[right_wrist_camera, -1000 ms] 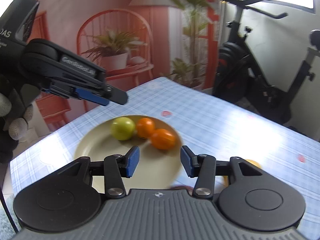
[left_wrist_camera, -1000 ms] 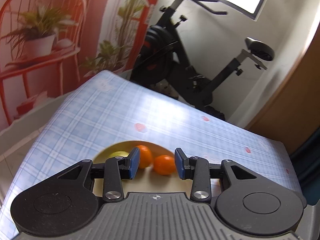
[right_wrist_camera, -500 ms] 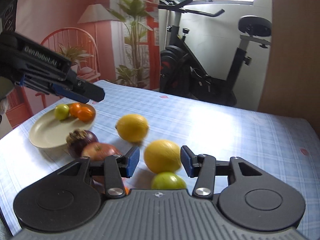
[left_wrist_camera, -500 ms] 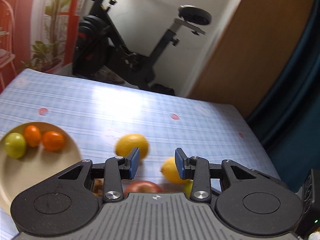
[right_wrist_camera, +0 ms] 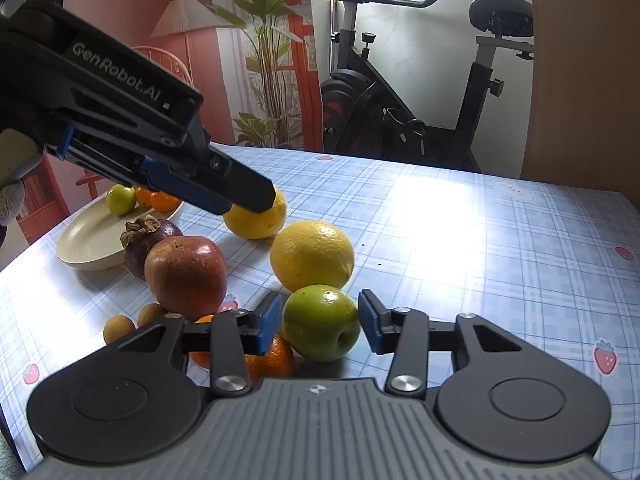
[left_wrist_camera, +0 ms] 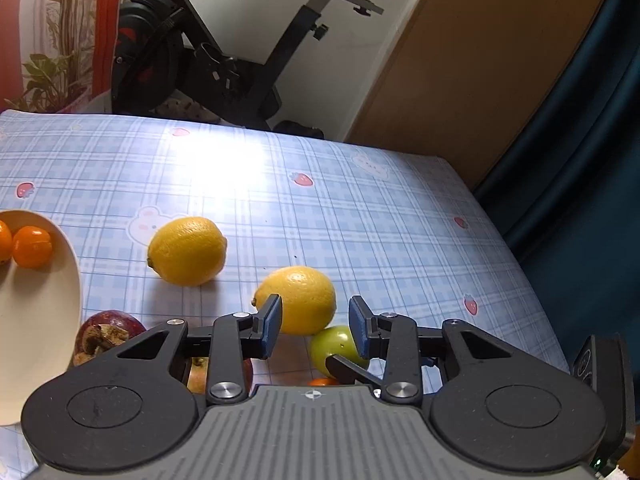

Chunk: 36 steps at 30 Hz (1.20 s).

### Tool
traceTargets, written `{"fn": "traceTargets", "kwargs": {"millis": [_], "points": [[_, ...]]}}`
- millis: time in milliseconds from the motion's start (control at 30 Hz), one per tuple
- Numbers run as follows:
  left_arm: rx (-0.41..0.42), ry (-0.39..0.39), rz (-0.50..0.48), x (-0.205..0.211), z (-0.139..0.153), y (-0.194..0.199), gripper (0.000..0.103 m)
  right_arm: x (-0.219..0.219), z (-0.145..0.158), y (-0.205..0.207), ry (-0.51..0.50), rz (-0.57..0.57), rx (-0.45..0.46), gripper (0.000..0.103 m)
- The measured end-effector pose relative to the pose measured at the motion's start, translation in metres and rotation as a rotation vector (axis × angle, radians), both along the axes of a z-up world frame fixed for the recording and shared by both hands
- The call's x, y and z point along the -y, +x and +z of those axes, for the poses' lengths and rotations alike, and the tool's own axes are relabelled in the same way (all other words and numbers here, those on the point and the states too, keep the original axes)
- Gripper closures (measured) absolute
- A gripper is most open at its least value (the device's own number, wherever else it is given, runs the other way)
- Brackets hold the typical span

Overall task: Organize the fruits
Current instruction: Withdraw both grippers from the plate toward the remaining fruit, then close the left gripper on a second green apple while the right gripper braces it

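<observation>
The right gripper (right_wrist_camera: 318, 322) sits around a green fruit (right_wrist_camera: 320, 322) on the table (right_wrist_camera: 480, 240). Its jaws have just been closing, and the blue pads are right beside the fruit, with a thin gap on each side. The left gripper (left_wrist_camera: 315, 330) is apart with nothing in it, above a yellow lemon (left_wrist_camera: 298, 300). A red apple (right_wrist_camera: 185, 276) lies near. The plate (right_wrist_camera: 86, 240) holds small oranges (right_wrist_camera: 160, 202).

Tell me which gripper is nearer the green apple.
Right. The right gripper straddles the green apple, jaws just closing. The left gripper hangs above the lemons, farther back.
</observation>
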<state>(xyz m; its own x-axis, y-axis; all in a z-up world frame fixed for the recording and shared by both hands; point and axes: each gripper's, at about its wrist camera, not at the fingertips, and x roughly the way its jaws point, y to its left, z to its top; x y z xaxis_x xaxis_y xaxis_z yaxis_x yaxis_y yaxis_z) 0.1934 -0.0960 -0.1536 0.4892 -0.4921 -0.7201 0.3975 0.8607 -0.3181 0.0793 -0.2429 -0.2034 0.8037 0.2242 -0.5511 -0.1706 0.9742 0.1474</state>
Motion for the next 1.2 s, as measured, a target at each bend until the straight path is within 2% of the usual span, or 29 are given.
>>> {"fn": "traceTargets", "kwargs": {"millis": [133, 333, 667, 767, 933, 1067, 1200], "points": [[-0.038, -0.008, -0.011, 0.006, -0.006, 0.004, 0.066, 0.014, -0.003, -0.009, 0.066, 0.002, -0.008, 0.061], [-0.085, -0.014, -0.029, 0.021, -0.02, 0.005, 0.067, 0.023, -0.002, -0.023, 0.093, -0.014, 0.002, 0.067], [-0.14, -0.012, -0.069, 0.041, -0.041, 0.007, 0.067, 0.024, 0.001, -0.029, 0.076, -0.03, 0.007, 0.067], [-0.152, -0.034, -0.075, 0.041, -0.043, 0.008, 0.072, 0.023, 0.003, -0.032, 0.053, -0.033, 0.001, 0.067], [-0.143, -0.026, -0.094, 0.05, -0.045, 0.008, 0.073, 0.022, -0.003, -0.035, 0.02, -0.021, -0.028, 0.066], [-0.142, -0.023, -0.096, 0.054, -0.045, 0.011, 0.073, 0.025, -0.007, -0.03, 0.035, -0.02, -0.036, 0.061], [-0.143, -0.016, -0.109, 0.056, -0.044, 0.012, 0.073, 0.023, -0.007, -0.026, 0.023, 0.003, -0.047, 0.061]]}}
